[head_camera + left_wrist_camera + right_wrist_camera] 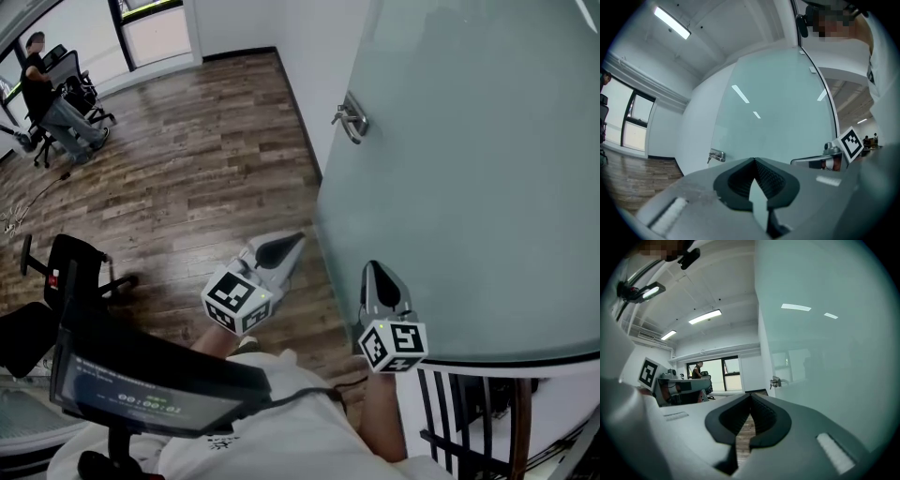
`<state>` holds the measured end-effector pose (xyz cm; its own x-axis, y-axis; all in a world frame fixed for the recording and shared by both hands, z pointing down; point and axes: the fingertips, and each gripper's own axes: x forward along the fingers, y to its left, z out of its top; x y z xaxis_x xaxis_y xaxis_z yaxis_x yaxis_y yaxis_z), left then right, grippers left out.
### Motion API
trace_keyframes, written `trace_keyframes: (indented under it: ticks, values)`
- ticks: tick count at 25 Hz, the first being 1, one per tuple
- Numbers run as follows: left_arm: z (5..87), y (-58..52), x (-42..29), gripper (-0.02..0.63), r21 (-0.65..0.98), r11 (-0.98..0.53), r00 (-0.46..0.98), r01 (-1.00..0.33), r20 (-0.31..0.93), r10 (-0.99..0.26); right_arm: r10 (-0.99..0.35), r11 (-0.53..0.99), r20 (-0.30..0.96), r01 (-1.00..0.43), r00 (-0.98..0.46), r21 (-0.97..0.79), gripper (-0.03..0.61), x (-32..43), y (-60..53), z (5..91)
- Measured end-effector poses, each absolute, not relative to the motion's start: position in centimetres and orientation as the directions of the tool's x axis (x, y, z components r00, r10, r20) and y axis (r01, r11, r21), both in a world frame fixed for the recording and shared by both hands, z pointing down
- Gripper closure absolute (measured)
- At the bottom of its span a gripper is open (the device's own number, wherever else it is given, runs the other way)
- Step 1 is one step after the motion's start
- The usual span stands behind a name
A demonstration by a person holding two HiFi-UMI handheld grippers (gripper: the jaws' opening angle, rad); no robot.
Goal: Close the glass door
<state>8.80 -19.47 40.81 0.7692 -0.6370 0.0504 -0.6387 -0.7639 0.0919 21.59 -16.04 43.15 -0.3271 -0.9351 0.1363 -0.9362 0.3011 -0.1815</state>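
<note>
Left gripper [279, 250] and right gripper [379, 281], jaws clenched on nothing, point toward the frosted glass door [469, 187].

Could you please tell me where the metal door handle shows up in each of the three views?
Head view: door handle upper centre, at the left edge of the glass door.
Left gripper view: door handle lower left, above the jaws.
Right gripper view: door handle right of centre, above the jaws.
Shared landmark: the frosted glass door that carries it.
</note>
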Motion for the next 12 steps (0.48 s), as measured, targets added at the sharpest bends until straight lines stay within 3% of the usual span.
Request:
trace_keyframes:
  ticks: [12]
  values:
    - [40.93,-19.44,7.79,0.612,0.096,-0.737,0.742,-0.670,0.048,-0.668,-0.923,0.332,0.143,-0.928,-0.357,-0.173,0.569,21.04,-16.56,43.16]
